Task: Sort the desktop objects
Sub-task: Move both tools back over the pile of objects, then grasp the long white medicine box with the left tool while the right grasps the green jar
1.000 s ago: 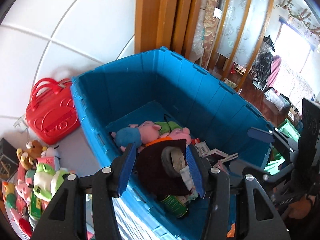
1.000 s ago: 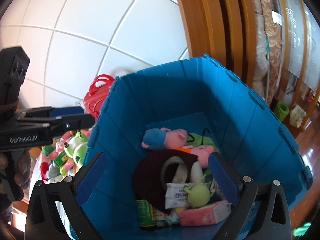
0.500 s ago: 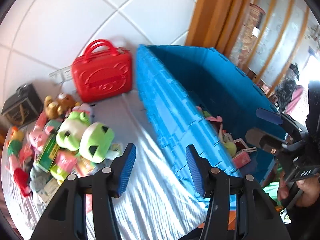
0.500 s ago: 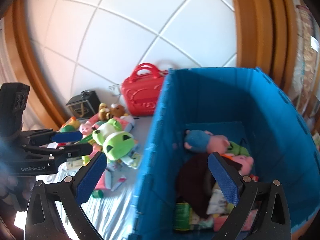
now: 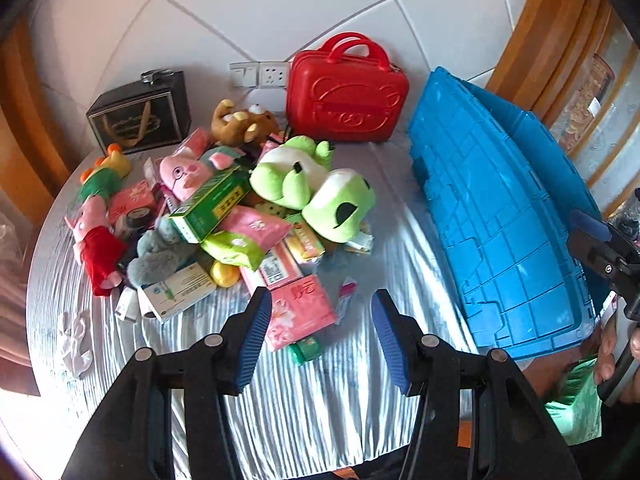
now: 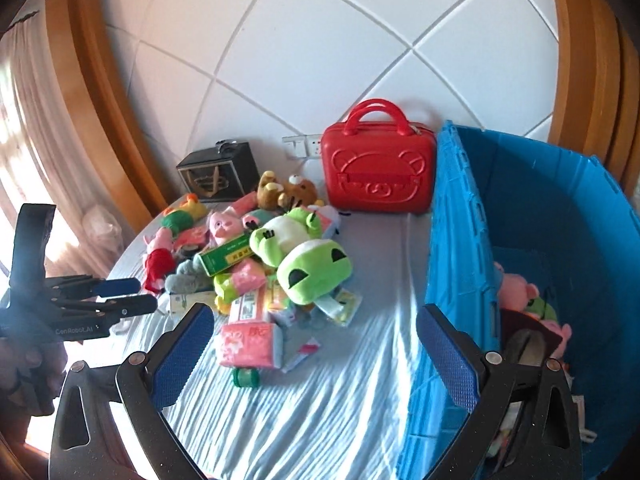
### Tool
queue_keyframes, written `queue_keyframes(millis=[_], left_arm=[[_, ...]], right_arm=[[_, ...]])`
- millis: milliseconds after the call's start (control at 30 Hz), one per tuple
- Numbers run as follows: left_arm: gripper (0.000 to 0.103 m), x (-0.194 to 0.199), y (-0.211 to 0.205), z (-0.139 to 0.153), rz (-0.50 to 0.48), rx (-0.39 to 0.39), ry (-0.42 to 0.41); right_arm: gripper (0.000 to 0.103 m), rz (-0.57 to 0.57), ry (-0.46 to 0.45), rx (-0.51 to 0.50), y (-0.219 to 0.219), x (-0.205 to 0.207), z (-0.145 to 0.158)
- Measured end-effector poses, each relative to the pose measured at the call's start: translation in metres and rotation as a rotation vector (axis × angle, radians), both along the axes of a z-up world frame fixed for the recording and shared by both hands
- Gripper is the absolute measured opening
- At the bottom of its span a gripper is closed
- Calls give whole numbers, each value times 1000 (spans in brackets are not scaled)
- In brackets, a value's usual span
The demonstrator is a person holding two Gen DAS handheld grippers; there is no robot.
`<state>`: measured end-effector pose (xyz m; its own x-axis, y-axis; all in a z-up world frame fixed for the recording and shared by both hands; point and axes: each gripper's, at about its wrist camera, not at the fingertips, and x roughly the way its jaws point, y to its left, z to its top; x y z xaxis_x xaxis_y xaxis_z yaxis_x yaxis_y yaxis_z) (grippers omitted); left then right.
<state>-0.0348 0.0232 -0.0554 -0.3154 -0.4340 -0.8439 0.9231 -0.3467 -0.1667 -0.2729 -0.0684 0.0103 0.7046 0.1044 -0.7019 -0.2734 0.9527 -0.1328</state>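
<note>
Both views have swung off the blue crate's inside and onto the heap of toys and packets left of it. Largest, the blue crate (image 5: 500,216) fills the right of the left wrist view: rigid plastic and bulky, better left standing. The red case (image 5: 347,94), upper centre, is hard-shelled and probably slick, so its handle is the place to grip. Mid-frame, the green frog plush (image 5: 312,184) is soft and light; it should squash under a pinch on its head. The pink tissue pack (image 5: 298,314), just ahead of the left claw (image 5: 322,334), looks light and crinkly; a grip across its narrow width seems best.

The left claw is open and empty, as is the right claw (image 6: 314,354), spread wider.

Only the right wrist view shows the crate's inside, with pink plush toys (image 6: 520,290) at centre right.
</note>
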Motion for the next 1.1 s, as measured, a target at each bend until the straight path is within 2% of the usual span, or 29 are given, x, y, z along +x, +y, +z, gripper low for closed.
queue_keyframes(millis=[500, 633, 867, 1100], left_arm=[[51, 107, -26, -68, 92, 105, -40], [51, 127, -38, -96, 96, 98, -105], [51, 147, -66, -158, 37, 55, -222], [51, 132, -99, -230, -119, 41, -378]], right_arm=[[103, -14, 119, -71, 70, 31, -85], [103, -61, 149, -73, 79, 41, -119], [103, -127, 251, -116, 84, 51, -189], [103, -217, 348, -138, 79, 51, -244]])
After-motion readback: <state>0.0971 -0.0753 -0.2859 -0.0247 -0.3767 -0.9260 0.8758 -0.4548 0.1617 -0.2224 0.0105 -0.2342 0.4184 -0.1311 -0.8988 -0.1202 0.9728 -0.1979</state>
